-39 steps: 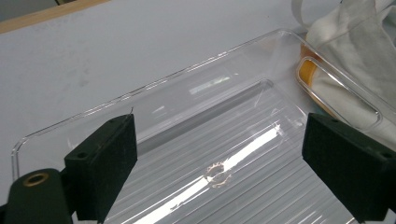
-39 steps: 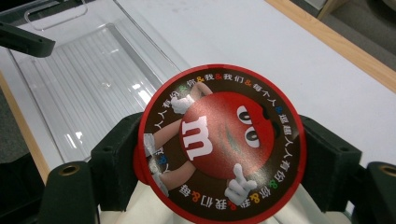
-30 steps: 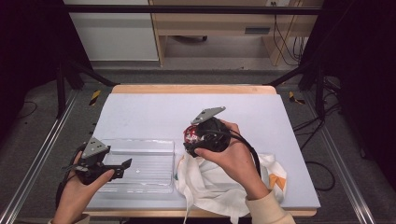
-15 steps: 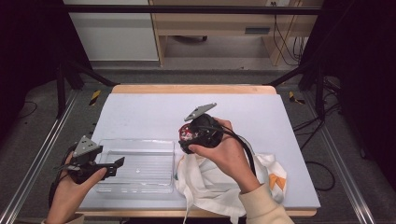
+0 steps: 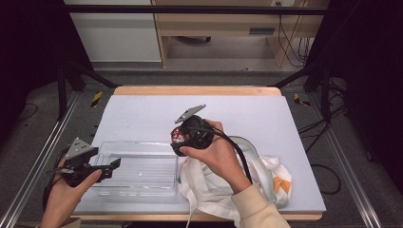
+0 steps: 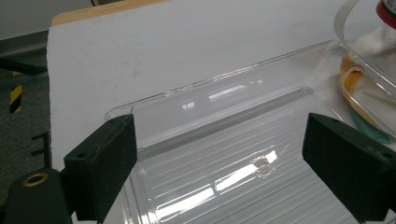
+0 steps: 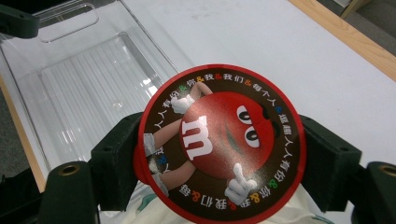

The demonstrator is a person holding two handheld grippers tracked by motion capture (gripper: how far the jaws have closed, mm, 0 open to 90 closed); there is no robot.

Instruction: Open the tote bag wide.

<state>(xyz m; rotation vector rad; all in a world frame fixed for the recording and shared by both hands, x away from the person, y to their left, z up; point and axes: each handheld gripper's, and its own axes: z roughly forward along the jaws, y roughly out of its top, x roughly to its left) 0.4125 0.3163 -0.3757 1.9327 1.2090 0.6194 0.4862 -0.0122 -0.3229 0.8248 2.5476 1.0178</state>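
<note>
A round red candy tin (image 7: 219, 144) with a cartoon candy face on its top sits between the jaws of my right gripper (image 7: 219, 161), which is shut on its sides. In the high view that right gripper (image 5: 178, 138) holds the tin (image 5: 178, 136) just above the right end of a clear plastic tray (image 5: 138, 190). My left gripper (image 5: 113, 165) hovers at the tray's left end. Its jaws stand wide open in the left gripper view, with nothing between them (image 6: 224, 158) but the ribbed tray (image 6: 196, 91) below.
A crumpled white cloth bag (image 5: 214, 187) with an orange print lies right of the tray, under the right forearm. The white table mat (image 5: 142, 114) stretches behind. The tray's handle end (image 7: 70, 21) lies far from the tin.
The right hand has carried the tin a little to the left, toward the tray. The left hand has drifted slightly left along the tray's end.
</note>
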